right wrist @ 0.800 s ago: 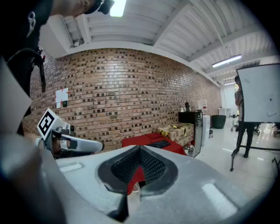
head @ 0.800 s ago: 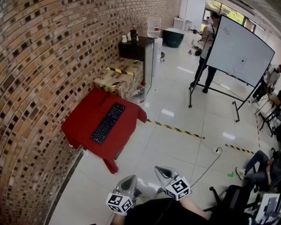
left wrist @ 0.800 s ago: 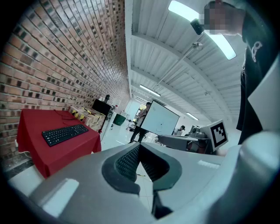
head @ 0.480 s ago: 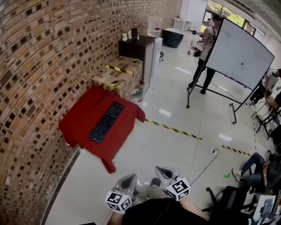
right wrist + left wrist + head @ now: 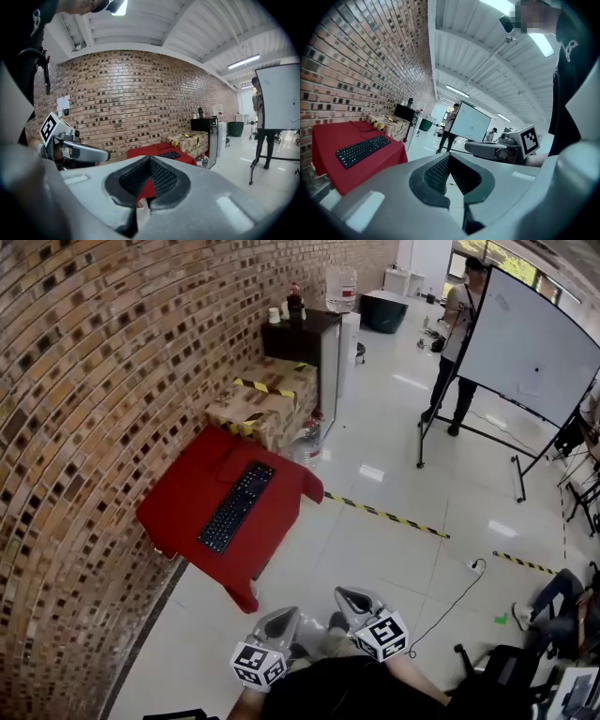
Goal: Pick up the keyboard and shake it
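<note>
Black plastic keyboard lying flat on red-clothed tabletop, well apart from grey left gripper and right gripper; both pairs of jaws closed, empty.

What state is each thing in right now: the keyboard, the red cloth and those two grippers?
keyboard, lying flat on the red cloth, untouched
red cloth, spread out, edges hanging down
left gripper, shut, empty, away from the keyboard
right gripper, shut, empty
cardboard boxes, closed, taped

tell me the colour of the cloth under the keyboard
Red; the cloth shows best in the head view.
</note>
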A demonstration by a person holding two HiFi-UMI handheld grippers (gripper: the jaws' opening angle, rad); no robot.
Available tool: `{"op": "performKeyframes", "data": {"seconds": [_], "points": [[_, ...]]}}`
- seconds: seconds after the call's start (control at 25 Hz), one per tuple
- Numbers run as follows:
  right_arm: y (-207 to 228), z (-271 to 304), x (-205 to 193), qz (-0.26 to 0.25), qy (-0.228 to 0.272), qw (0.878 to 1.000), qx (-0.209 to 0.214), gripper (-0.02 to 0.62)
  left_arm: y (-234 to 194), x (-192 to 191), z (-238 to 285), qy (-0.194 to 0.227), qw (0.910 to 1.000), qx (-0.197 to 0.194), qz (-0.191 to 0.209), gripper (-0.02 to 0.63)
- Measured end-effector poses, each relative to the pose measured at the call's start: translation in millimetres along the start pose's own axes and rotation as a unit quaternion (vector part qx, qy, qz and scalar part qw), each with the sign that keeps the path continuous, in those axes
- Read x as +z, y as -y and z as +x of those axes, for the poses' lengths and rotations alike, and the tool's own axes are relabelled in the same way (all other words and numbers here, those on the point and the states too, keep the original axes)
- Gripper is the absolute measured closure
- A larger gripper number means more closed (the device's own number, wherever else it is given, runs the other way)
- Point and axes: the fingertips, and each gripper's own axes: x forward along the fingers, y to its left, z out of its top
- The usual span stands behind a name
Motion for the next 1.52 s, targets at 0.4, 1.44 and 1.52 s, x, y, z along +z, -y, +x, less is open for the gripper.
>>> {"op": "performKeyframes", "data": {"seconds": [0.4, 1.44, 1.52], "points": [[94, 25, 13, 0.021, 0.02, 1.0, 0.012, 0.603, 8, 37, 95, -0.015, 0.999, 0.004, 0.043, 0.591], [197, 136, 23, 0.047, -0.026, 0.998, 0.035, 0.603, -84, 82, 211, 0.003, 0.9998, 0.008, -0.02, 0.591], [200, 160, 37, 0.032, -0.031, 0.998, 0.043, 0.603, -105, 99, 217, 0.017, 0.9995, 0.007, -0.027, 0.591]]}}
